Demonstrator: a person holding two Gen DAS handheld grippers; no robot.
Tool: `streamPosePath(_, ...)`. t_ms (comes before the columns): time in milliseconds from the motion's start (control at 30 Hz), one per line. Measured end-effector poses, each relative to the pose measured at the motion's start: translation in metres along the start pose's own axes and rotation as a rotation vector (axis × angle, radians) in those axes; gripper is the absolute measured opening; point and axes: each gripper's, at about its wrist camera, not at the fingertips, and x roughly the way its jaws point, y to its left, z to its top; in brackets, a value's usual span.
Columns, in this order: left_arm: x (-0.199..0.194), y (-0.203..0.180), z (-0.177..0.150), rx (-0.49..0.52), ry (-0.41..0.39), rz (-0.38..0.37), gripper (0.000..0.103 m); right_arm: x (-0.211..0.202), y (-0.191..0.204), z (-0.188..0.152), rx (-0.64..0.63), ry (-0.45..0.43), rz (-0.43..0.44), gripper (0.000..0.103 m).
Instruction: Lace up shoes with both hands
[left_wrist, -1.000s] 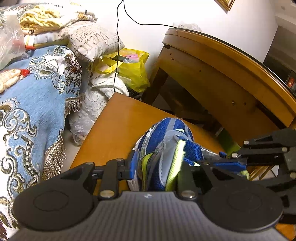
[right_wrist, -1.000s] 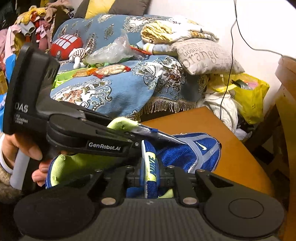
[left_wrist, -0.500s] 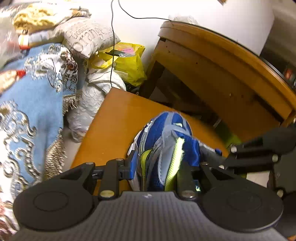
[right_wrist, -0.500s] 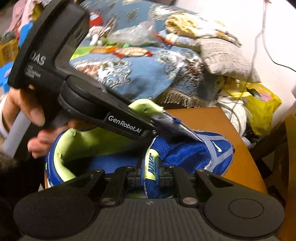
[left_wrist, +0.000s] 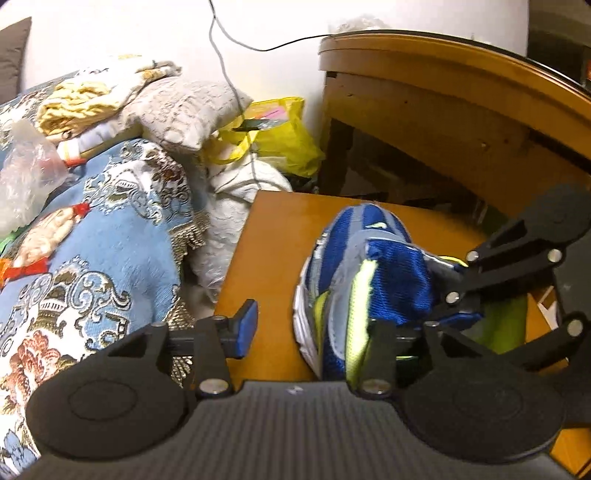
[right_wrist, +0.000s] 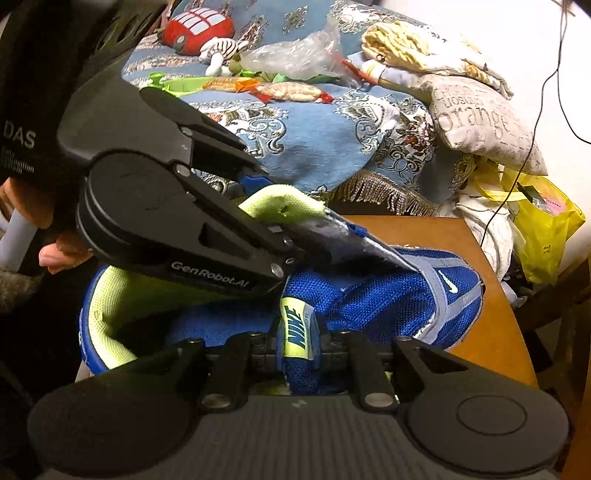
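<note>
A blue shoe is seen lying on the wooden surface. The left gripper has just been opening: its left finger stands clear of the shoe's side. The shoe's tongue is pinched between the right gripper fingers.

There is 1 blue shoe on 1 small wooden table, and 2 grippers work at it: the left gripper and the right gripper. Beside the table stand 1 larger wooden table, 1 yellow bag and 1 grey printed cushion. On the patterned blue cover lie 1 red toy bus and 1 clear plastic bag. 1 black cable hangs down the wall.
</note>
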Motion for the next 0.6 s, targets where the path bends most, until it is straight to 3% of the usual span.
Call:
streamPosePath(267, 0.001, 0.015, 0.008, -0.055, 0.098, -0.049, 0.051, -0.003, -0.003, -0.003, 0.017, -0.042, 0.012, 0.019)
streamPosePath(367, -0.002, 0.001, 0.013, 0.063, 0.129, 0.007, 0.051, -0.004, -0.001, -0.002, 0.003, -0.043, 0.021, 0.020)
streamPosePath(467, -0.008, -0.026, 0.020, 0.259, 0.139, 0.075, 0.051, -0.003, 0.000, 0.000, -0.006, -0.040, 0.036, 0.021)
streamPosePath(533, -0.018, -0.035, 0.029, 0.295, 0.117, 0.011, 0.051, -0.003, -0.001, 0.001, 0.000, -0.038, 0.042, 0.021)
streamPosePath(600, -0.027, -0.036, 0.043, 0.264, 0.111, -0.082, 0.052, -0.003, -0.005, 0.000, 0.027, -0.038, 0.060, 0.022)
